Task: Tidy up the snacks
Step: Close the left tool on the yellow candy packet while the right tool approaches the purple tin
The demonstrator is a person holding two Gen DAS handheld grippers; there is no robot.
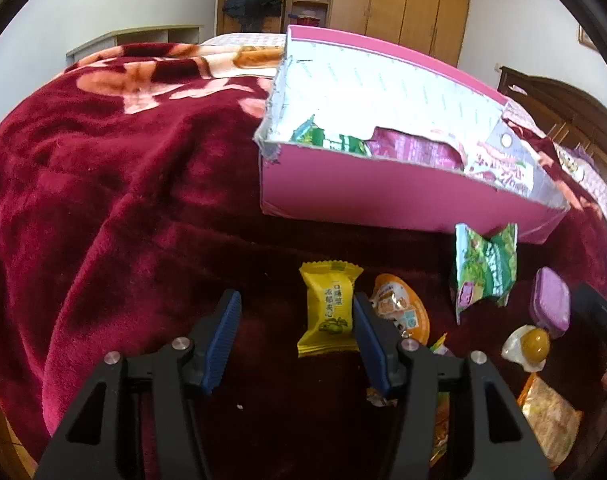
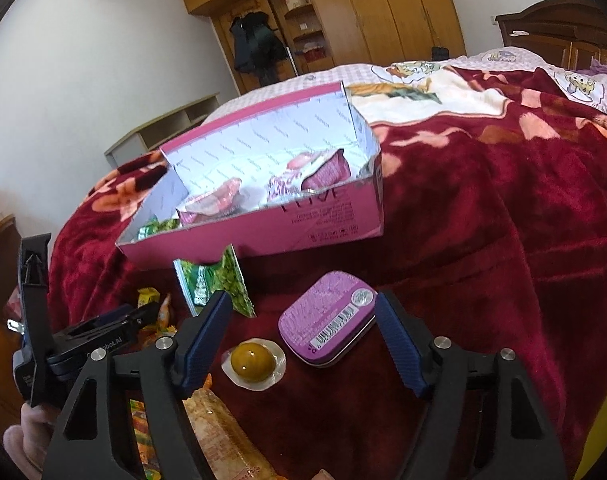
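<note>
Lying flat: yellow snack packet, printed.

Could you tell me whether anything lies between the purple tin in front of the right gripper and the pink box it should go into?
The purple tin sits between the open right gripper's fingers. Toward the pink box, only bare blanket shows. The green packet leans against the box front further left, off the straight path.

Daylight fills the room, bright on the white walls and washing out the pale bedsheet. The red blanket falls into deep shadow near the lens. Fisheye bending curves the edges; black corners frame both views.
</note>
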